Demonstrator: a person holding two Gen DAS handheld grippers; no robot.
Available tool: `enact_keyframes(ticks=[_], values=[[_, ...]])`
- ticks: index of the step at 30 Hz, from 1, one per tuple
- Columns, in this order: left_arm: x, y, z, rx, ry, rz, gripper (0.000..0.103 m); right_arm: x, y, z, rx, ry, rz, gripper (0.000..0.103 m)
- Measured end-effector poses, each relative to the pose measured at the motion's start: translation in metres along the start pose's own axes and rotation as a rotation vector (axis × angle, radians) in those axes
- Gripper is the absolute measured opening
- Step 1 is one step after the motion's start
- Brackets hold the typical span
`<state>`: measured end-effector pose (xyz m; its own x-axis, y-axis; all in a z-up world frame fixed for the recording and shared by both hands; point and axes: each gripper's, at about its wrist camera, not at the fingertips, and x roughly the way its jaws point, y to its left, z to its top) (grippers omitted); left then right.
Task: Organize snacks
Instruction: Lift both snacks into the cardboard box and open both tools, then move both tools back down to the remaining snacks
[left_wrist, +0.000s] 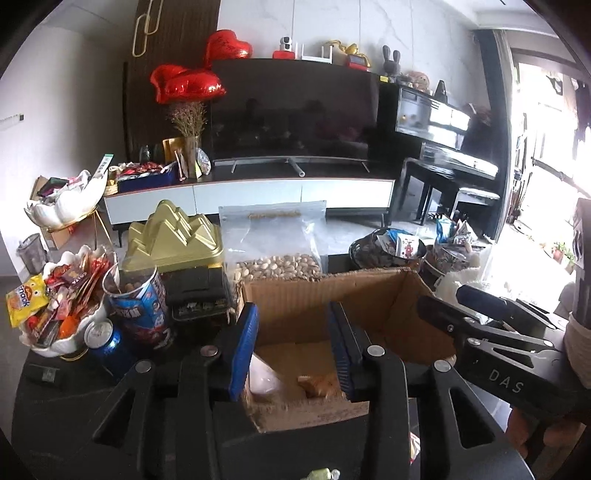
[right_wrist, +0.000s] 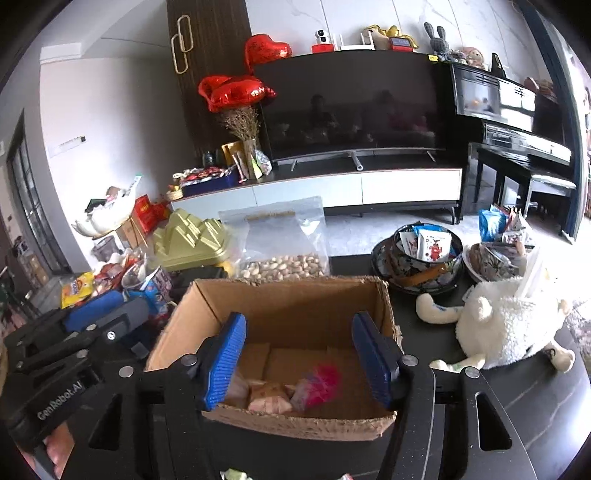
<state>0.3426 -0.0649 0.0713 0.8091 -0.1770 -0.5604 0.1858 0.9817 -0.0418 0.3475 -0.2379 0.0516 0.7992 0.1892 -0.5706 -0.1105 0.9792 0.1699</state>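
Observation:
An open cardboard box (left_wrist: 354, 295) (right_wrist: 288, 299) stands on the dark table right in front of both grippers. Inside lie a few wrapped snacks: a tan packet (right_wrist: 267, 400), a pink-printed packet (right_wrist: 319, 384) and a pale one (left_wrist: 262, 376). My left gripper (left_wrist: 293, 350) is open and empty, fingers over the box's near edge. My right gripper (right_wrist: 297, 363) is open and empty, also over the near edge. Each gripper shows in the other view, the right one (left_wrist: 517, 347) and the left one (right_wrist: 74, 347).
A white bowl of snacks (left_wrist: 66, 295), a blue can (left_wrist: 107, 343), a blue tub (left_wrist: 142, 306) and a gold box (left_wrist: 173, 236) stand left. A bag of pistachios (right_wrist: 282, 243) stands behind the box. Patterned bowls of packets (right_wrist: 424, 254) and a white plush sheep (right_wrist: 506, 321) sit right.

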Motion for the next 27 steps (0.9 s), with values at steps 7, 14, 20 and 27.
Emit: enact_keyframes(ticks=[7, 14, 20, 27], values=[[-0.026, -0.001, -0.015, -0.017, 0.012, -0.023, 0.040, -0.025, 0.006, -0.019, -0.002, -0.009, 0.037, 0.061], [-0.045, -0.006, -0.038, -0.023, 0.038, -0.060, 0.040, -0.053, 0.015, -0.038, -0.024, -0.023, 0.063, 0.061], [-0.059, -0.007, -0.063, -0.035, 0.064, -0.048, 0.040, -0.070, 0.020, -0.055, -0.042, -0.027, 0.078, 0.061], [-0.060, -0.003, -0.093, -0.065, 0.113, -0.030, 0.040, -0.069, 0.023, -0.084, -0.067, 0.021, 0.087, 0.061]])
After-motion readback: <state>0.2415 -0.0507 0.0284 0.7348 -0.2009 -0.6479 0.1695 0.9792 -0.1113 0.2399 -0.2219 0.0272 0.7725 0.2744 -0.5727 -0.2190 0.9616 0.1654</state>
